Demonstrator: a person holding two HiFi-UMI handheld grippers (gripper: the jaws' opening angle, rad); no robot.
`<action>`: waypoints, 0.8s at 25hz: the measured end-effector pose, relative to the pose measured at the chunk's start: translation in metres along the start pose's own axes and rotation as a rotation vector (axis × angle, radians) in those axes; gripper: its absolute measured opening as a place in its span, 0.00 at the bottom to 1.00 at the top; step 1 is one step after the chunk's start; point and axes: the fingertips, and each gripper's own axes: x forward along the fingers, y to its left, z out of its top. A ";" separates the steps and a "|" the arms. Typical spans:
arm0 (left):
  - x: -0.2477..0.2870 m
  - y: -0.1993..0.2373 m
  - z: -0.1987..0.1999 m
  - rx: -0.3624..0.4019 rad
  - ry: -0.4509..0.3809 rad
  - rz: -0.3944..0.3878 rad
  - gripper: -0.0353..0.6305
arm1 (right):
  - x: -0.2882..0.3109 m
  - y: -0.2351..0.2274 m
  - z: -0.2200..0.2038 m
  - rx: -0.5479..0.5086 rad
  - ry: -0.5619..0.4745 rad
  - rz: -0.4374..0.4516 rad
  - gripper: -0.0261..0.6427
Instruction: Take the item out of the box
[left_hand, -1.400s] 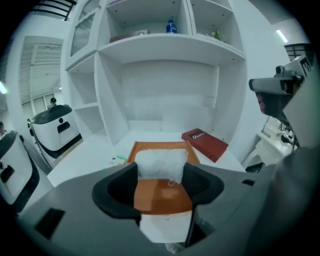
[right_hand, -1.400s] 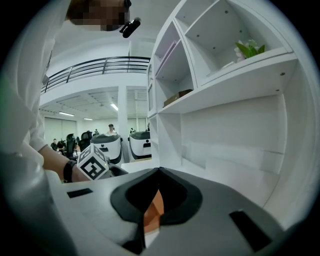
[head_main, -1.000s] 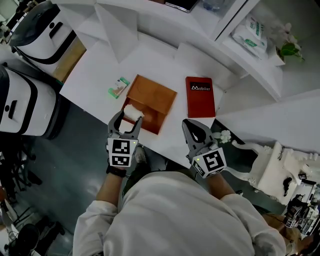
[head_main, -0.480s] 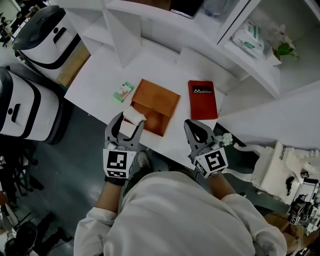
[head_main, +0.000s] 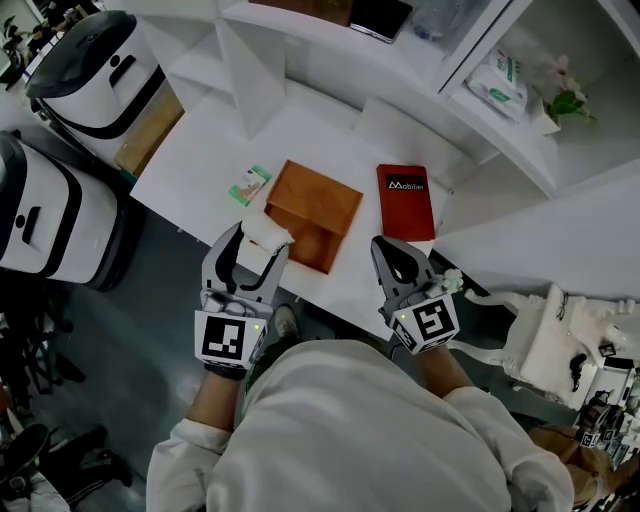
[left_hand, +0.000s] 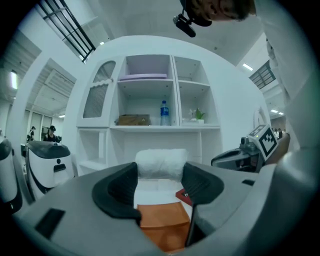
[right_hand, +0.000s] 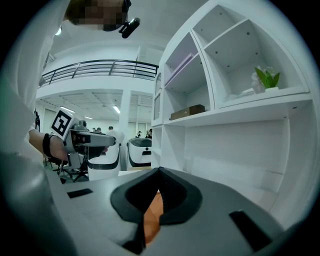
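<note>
An open brown box (head_main: 318, 198) sits on the white table (head_main: 210, 140), and in the left gripper view the box (left_hand: 162, 225) lies below the jaws. My left gripper (head_main: 260, 240) is shut on a white fluffy roll (head_main: 268, 229), held over the box's near left corner. In its own view the white roll (left_hand: 161, 161) spans the gap between the left gripper's (left_hand: 160, 174) tips. A red flat piece printed "Mobilier" (head_main: 405, 198) lies right of the box. My right gripper (head_main: 387, 248) hangs at the table's near edge, shut and empty, its tips meeting in its own view (right_hand: 157, 175).
A small green packet (head_main: 249, 184) lies left of the box. White shelving (head_main: 470, 90) rises behind the table, with a bottle (left_hand: 164, 113) and a plant (left_hand: 199, 115) on it. Two white machines (head_main: 60, 200) stand on the floor to the left.
My left gripper has drawn back toward the person with the white roll in it, away from the box. The right gripper has barely shifted.
</note>
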 end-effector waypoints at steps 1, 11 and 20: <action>-0.002 0.000 0.002 0.000 -0.003 0.001 0.47 | 0.000 0.000 0.001 -0.001 -0.001 -0.001 0.07; -0.004 0.003 0.004 -0.004 -0.011 0.008 0.47 | 0.001 0.001 0.000 0.001 0.005 0.006 0.07; 0.002 -0.001 -0.001 -0.005 0.007 0.007 0.47 | 0.001 -0.003 -0.003 0.005 0.007 0.013 0.07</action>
